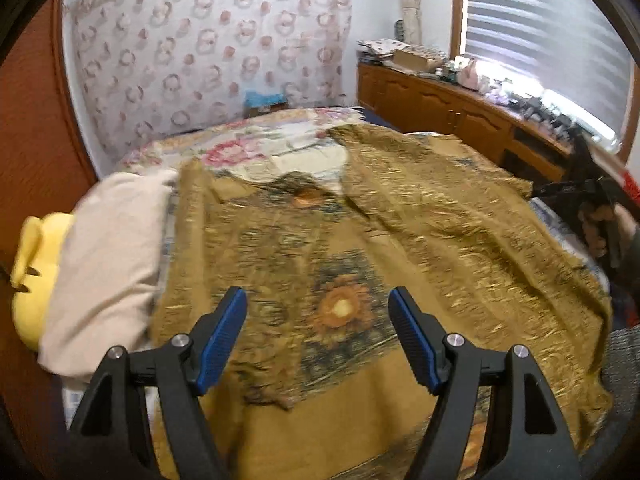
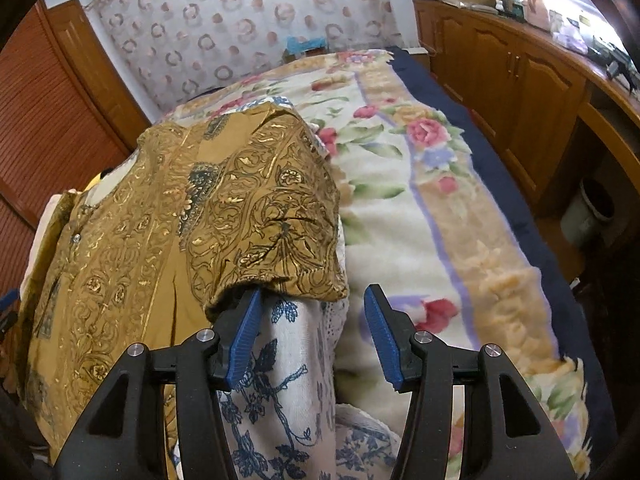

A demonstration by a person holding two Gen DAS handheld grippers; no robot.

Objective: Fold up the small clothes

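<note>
Mustard cloth fills your view: the patterned garment (image 1: 360, 240) lies spread across the bed, reaching from a beige pillow (image 1: 108, 264) on the left, with a yellow plush toy (image 1: 32, 272) behind it, over toward the wooden cabinets (image 1: 440, 104) on the right. Your left gripper (image 1: 318, 332) hangs above the garment's middle with its blue pads well apart and nothing between them; a sunflower motif shows through the gap. Farther right, your right gripper (image 2: 312, 334) sits at the garment's (image 2: 180, 220) sleeve end, which is folded over onto the body. Its jaws stand partly apart and clamp nothing; the sleeve cuff drapes over the tip of the left finger (image 2: 244, 332), and a white cloth with blue flowers (image 2: 288, 380) lies beneath, between the fingers. To the right of that, the floral blanket (image 2: 420, 200) covers the bed, bordered by a dark blue edge, with cabinets beyond.
</note>
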